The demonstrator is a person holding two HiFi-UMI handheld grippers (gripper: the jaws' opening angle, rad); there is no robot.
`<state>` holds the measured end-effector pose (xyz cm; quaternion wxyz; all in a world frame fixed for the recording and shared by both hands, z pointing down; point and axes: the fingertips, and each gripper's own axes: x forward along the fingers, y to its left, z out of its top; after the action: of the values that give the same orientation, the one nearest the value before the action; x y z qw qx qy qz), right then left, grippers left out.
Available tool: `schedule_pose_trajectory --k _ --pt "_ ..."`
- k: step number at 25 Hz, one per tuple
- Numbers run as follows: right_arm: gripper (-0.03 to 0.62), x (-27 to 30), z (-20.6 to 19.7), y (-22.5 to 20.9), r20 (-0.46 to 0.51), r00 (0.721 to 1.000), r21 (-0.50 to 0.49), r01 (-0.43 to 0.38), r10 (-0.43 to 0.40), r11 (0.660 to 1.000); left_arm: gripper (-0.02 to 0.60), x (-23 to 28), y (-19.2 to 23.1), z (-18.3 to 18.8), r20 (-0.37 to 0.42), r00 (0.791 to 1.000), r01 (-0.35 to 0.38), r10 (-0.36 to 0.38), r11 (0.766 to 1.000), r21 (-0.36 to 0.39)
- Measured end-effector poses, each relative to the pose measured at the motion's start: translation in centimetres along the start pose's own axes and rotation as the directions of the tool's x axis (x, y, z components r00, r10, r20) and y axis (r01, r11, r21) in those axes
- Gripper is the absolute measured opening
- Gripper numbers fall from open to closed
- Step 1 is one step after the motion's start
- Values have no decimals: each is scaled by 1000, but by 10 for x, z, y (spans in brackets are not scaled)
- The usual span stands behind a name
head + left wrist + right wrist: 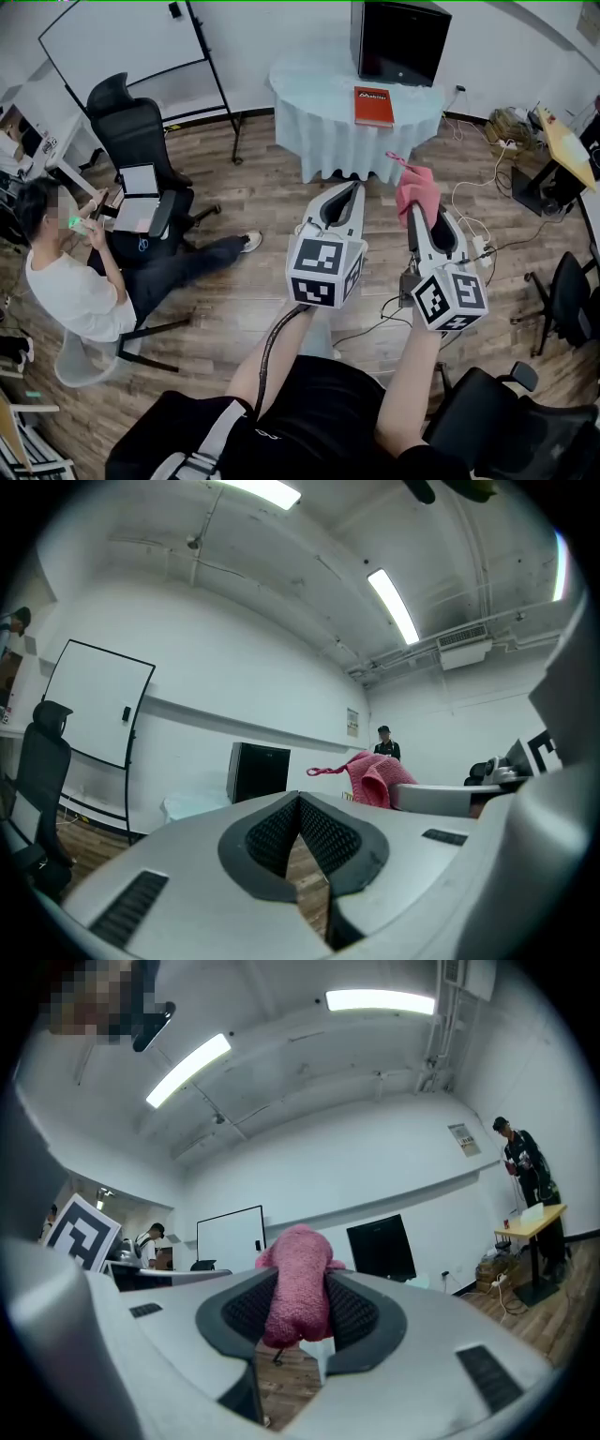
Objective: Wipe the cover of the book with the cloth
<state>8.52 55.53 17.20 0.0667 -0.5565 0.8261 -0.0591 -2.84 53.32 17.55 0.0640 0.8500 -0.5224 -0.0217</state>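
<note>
A red book (373, 105) lies flat on the round table (319, 84) with the pale cloth cover, well ahead of both grippers. My right gripper (418, 210) is shut on a pink cloth (415, 191), which bulges out between its pads (298, 1286) and also shows in the left gripper view as a pink cloth (375, 779). My left gripper (351, 190) is held beside it, its jaws shut with nothing between them (299, 802). Both are raised in the air above the wooden floor, short of the table.
A black box-shaped unit (401, 39) stands on the table behind the book. A whiteboard (131, 42) and a black office chair (136, 131) are at left, where a seated person (84, 281) sits. Cables (478, 216) and another chair (567, 300) are at right.
</note>
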Motion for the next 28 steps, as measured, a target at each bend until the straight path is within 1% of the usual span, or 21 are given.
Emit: schedule_pose_trajectory --k 4,8,10,13,16,18,20,22,24,26,28 --pt "153 26 -24 -1 -51 999 18 -14 15 1000 12 12 22 -11 -30 999 -24 23 1000 -17" --pt "153 59 -38 -22 -88 996 22 -1 3 1000 12 46 39 -26 -58 998 -34 32 998 -45" --pt "153 76 -42 -33 -98 995 50 9 -4 999 12 64 50 -34 -77 996 -39 35 998 -58" --pt "153 118 -38 -46 -85 996 129 25 -14 991 12 95 81 -35 -100 994 -44 38 997 -57" --pt "153 157 -28 -47 -79 997 119 -2 11 993 12 120 114 -32 -108 992 -71 62 995 -76" --pt "153 182 -16 -53 -44 999 131 -4 10 991 12 140 128 -25 -101 994 -52 44 996 -71" --pt "153 205 -13 -62 -27 999 146 21 -17 989 12 157 141 -24 -113 993 -23 16 998 -60" --pt "153 232 -21 -67 -52 998 145 44 -37 988 12 168 167 -25 -120 992 -35 25 996 -83" --pt "153 260 -26 -68 -71 996 137 55 -45 989 12 179 203 -19 -112 992 -70 58 992 -105" --pt "153 283 -24 -62 -72 997 120 46 -37 992 12 189 234 -12 -98 991 -99 88 988 -120" --pt "153 302 -20 -51 -72 997 89 18 -12 996 12 197 258 -6 -84 991 -119 106 980 -158"
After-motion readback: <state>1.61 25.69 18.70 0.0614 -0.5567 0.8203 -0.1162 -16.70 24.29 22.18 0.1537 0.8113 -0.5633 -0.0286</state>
